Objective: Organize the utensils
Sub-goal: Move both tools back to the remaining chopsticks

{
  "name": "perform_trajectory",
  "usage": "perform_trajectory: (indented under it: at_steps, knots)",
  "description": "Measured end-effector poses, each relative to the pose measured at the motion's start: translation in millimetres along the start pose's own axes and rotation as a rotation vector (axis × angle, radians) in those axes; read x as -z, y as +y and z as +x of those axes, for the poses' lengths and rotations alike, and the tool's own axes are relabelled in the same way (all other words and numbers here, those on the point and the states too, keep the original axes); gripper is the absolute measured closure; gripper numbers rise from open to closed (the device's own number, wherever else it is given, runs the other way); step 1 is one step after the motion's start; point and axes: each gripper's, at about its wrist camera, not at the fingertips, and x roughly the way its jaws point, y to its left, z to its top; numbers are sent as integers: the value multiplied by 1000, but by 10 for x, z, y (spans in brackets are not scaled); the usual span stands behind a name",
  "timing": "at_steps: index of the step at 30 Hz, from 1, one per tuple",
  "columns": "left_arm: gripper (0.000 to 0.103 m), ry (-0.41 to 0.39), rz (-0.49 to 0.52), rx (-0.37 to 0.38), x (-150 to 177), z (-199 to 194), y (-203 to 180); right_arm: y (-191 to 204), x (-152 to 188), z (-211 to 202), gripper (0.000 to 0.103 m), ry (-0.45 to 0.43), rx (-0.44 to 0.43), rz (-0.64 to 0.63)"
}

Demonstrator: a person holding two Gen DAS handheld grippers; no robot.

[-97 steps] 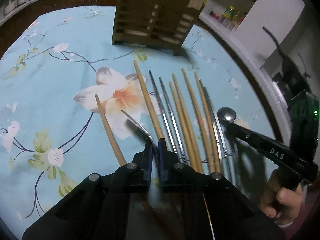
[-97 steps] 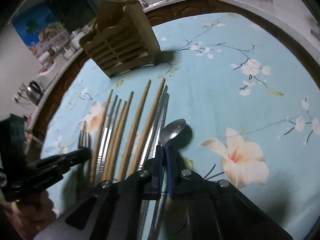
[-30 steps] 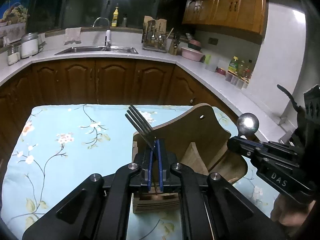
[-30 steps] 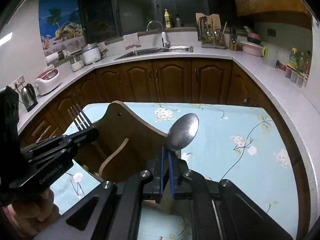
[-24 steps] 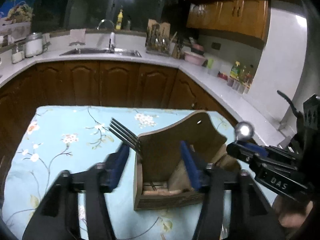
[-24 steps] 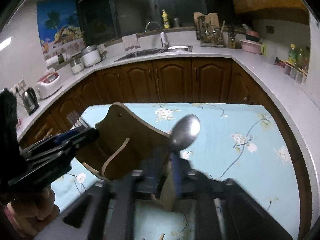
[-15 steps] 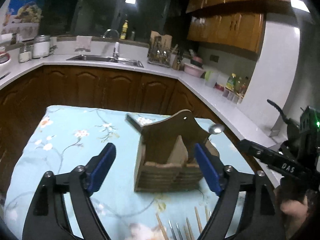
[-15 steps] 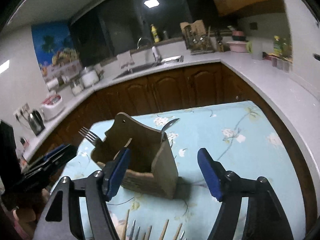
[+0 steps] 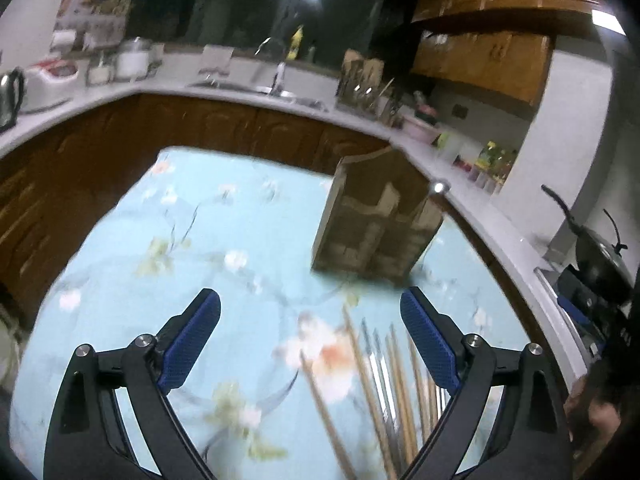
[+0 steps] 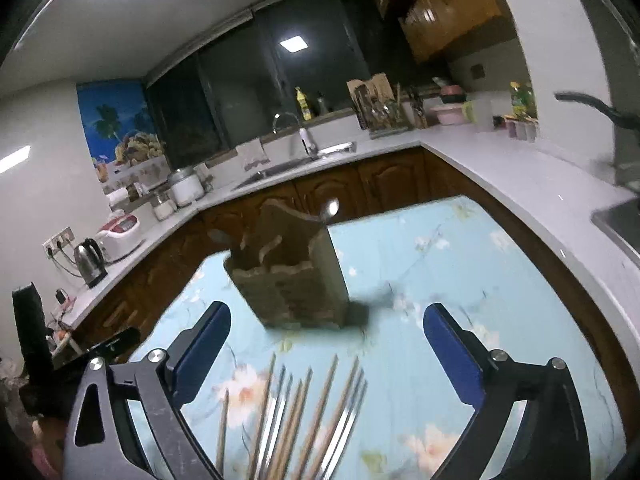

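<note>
Hovering nearest: left gripper (image 9: pixel 310 336) and right gripper (image 10: pixel 326 344), jaws of both wide apart, nothing held. Next, chopsticks (image 10: pixel 316 416) lying in a row on the floral tablecloth (image 9: pixel 200 232) (edges blurred). Beyond, wooden utensil holder (image 10: pixel 296 280) standing upright, spoon (image 10: pixel 331 207) and fork (image 10: pixel 219 235) inside.

wooden holder (image 10: pixel 298 284): upright, spoon (image 10: pixel 330 208) inside | chopsticks (image 10: pixel 308 412): on cloth

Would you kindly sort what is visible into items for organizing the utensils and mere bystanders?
Job: wooden utensil holder, spoon standing in it, chopsticks on the tablecloth.
Bystanders: kettle, rice cooker, faucet, yellow bottle.
</note>
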Motion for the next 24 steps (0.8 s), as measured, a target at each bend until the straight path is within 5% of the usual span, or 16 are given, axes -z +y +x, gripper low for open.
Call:
perform_trajectory:
  at_steps: [9,24]
  knots:
    - [10,123,-33,-24,495,91,141,-146,572,8,5,134,46,35]
    - [10,255,3,-37,588,431,5,-122,555,323,6,201,13,48]
